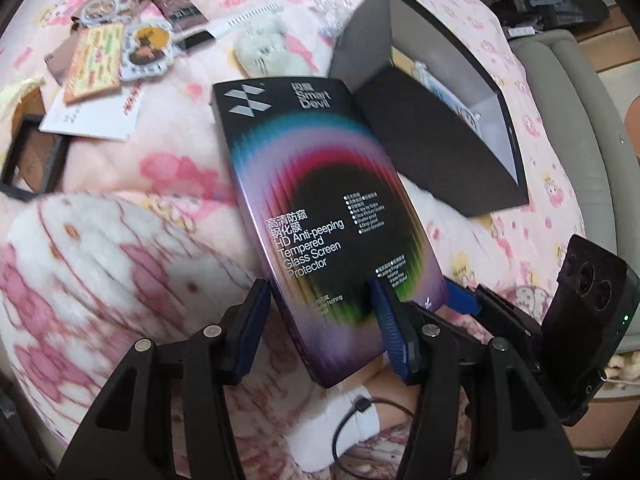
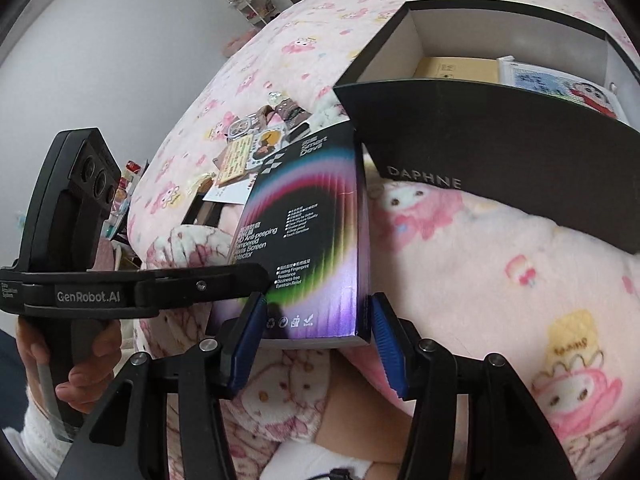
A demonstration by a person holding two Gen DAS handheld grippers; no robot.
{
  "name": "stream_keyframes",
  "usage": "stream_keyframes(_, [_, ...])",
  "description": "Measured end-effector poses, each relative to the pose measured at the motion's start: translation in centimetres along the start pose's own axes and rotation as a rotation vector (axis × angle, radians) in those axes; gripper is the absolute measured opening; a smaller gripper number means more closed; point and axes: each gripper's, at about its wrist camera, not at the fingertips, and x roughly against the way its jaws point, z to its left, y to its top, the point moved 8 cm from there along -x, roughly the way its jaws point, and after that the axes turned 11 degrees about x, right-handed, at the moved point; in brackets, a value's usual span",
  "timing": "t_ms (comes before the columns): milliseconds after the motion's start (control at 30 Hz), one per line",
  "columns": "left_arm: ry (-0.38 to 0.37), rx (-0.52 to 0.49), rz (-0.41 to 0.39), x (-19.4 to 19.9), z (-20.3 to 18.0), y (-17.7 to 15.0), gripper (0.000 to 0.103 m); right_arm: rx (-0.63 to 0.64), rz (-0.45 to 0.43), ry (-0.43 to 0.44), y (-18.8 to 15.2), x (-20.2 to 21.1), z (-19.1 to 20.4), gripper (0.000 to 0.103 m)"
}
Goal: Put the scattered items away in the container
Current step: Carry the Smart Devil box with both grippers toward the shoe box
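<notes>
Bed [image 2: 500, 264] under a pink cartoon-print blanket carries everything. Largest item on it: the black shoebox [image 2: 500, 152], open top tipped toward the cameras, at 1–2 o'clock in both wrist views, already holding a tan packet [image 2: 456, 69] and a cartoon card [image 2: 560, 86] — this reads as the container. Next down, the screen-protector box [image 1: 320, 216], flat and glossy, held off the blanket, its far end pointing at the shoebox's near wall, just beside it. Right gripper [image 2: 320, 340] straddles the box's near short end, jaws about two-thirds apart, blue pads pressed on both long edges — a grip across the width, probably to keep the slab steady. Left gripper [image 1: 324, 332] is at the same end; jaws part-open, one pad lies against the printed face, the other stands off the left edge, so I judge it no clamp. Smallest: the loose clutter [image 1: 116, 52] of cards and sachets at 10–11 o'clock, left wrist view, still to collect.
</notes>
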Motion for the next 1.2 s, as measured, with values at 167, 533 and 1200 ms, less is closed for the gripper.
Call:
stream_keyframes(167, [0.001,-0.036,0.028,-0.7,-0.7,-1.6,0.054,-0.028,0.015,-0.001,-2.0,0.8,-0.6,0.049])
stream_keyframes(533, [0.015,-0.135,0.082,-4.0,-3.8,-2.7,0.054,-0.114,0.037,-0.064,-5.9,2.7,-2.1,0.049])
stream_keyframes(1200, [0.039,-0.113,0.084,-6.0,-2.9,0.9,0.053,-0.199,0.088,-0.073,-3.8,-1.1,-7.2,0.05])
